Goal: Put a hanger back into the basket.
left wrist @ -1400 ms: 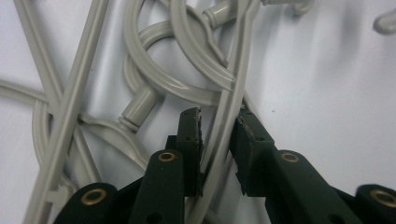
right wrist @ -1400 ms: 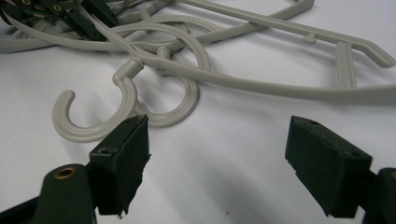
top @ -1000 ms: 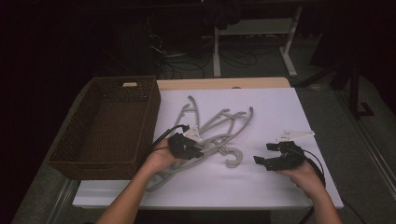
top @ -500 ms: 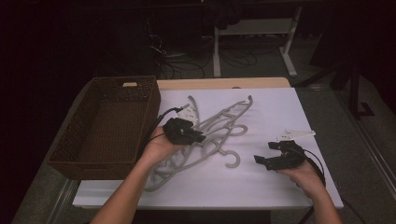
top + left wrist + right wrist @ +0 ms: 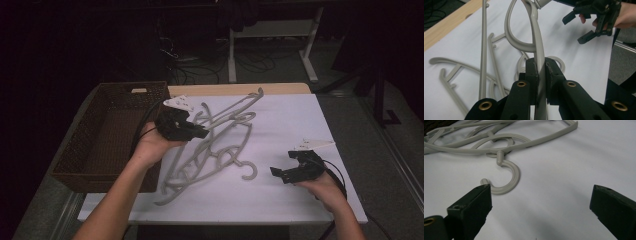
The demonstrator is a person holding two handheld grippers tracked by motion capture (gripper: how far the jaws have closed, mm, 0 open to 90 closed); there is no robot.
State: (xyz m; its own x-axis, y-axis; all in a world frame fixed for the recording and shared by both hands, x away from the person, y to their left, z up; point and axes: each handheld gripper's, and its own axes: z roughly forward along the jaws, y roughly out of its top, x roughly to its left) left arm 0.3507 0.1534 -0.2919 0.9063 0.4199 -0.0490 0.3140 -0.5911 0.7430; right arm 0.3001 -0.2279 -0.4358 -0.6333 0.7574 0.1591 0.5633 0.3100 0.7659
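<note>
left tool [image 5: 541, 72] clamping hanger [image 5: 537, 42], lower end cut off

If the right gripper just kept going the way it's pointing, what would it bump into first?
Probably the hook of a grey hanger lying on the white table. The open right gripper points at the hanger pile, with the hook nearest, just ahead of one jaw; depth is hard to judge.

Lighting: dim room, dark surroundings; white table [image 5: 300, 120] top lit brightest. Shadows soft. Focus: near jaws slightly blurred in both gripper views; high view grainy.
</note>
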